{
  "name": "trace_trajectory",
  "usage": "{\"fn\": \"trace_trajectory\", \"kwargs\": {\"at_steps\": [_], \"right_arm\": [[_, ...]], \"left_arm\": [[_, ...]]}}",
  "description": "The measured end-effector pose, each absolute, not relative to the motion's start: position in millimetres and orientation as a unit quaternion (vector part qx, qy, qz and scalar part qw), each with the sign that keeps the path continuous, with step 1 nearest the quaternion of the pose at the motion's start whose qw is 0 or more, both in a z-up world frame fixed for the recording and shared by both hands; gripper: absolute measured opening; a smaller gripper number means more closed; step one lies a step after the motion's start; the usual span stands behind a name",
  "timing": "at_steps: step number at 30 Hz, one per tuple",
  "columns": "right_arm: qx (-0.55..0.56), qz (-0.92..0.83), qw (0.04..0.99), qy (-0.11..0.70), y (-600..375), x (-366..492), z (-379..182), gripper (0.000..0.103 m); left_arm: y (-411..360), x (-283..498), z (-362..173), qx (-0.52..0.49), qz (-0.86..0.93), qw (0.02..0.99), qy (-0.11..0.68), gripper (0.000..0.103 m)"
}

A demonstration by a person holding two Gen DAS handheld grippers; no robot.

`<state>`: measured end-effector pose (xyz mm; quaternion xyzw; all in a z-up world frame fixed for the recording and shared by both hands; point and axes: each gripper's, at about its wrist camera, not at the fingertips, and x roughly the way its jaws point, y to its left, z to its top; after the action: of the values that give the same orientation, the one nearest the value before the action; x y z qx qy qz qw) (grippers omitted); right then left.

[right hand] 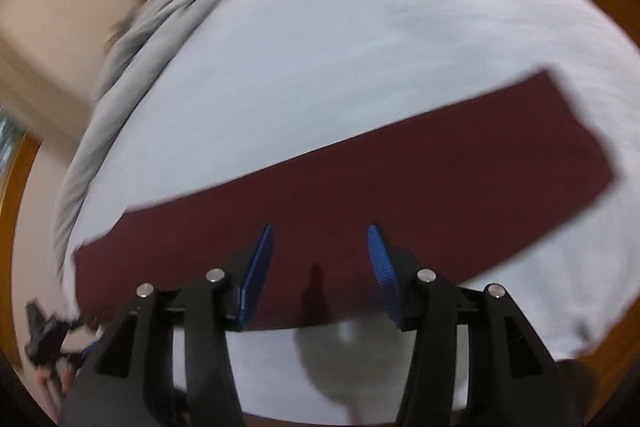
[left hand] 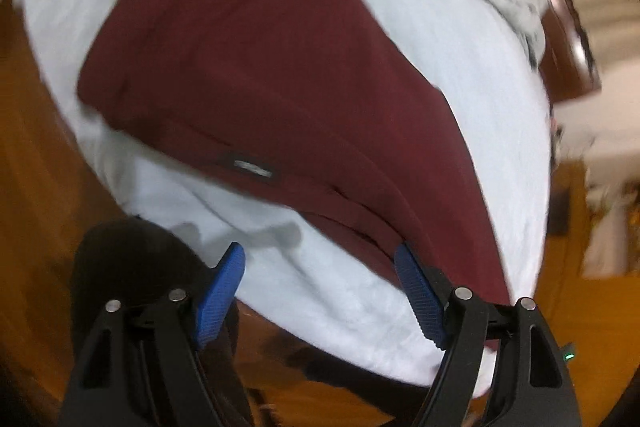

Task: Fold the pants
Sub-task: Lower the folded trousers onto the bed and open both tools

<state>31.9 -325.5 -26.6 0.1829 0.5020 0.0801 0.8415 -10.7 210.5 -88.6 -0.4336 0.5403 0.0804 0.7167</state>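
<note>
1. The long, flat-lying maroon fabric pants (right hand: 360, 195) cover a band of the white sheet-covered bed (right hand: 340, 67); beyond the pants, bare sheet lies open to a gripper
2. Farther beyond the pants, a rumpled grey blanket (right hand: 132, 63) banks along the bed's far edge
3. On the near side of the pants (left hand: 260, 67), a strip of bare white sheet (left hand: 320, 275) is free

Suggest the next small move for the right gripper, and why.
Probably ease the right gripper down and shut it on the near edge of the maroon pants. Its jaws are open and empty, poised over that edge, and the pants lie in a long flat strip on the white sheet. The left gripper is open too.
</note>
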Motion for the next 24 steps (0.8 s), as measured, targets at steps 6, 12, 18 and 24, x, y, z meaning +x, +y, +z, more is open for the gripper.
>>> {"fn": "trace_trajectory", "kwargs": {"at_steps": [6,12,18,24], "right_arm": [[0.118,0.176,0.823,0.527,-237,52,-39,0.049],[0.096,0.183,0.808,0.551,-212,60,-56,0.049],[0.091,0.175,0.803,0.562,-216,52,-60,0.049],[0.097,0.184,0.793,0.572,-211,49,-69,0.049]], "left_arm": [[256,-26,-103,-0.497,0.114,0.711,0.484,0.078],[277,-35,-94,-0.493,0.133,0.729,0.457,0.053],[272,-15,-53,-0.439,0.118,0.785,0.421,0.026],[269,9,-20,-0.363,0.125,0.827,0.412,0.022]]}}
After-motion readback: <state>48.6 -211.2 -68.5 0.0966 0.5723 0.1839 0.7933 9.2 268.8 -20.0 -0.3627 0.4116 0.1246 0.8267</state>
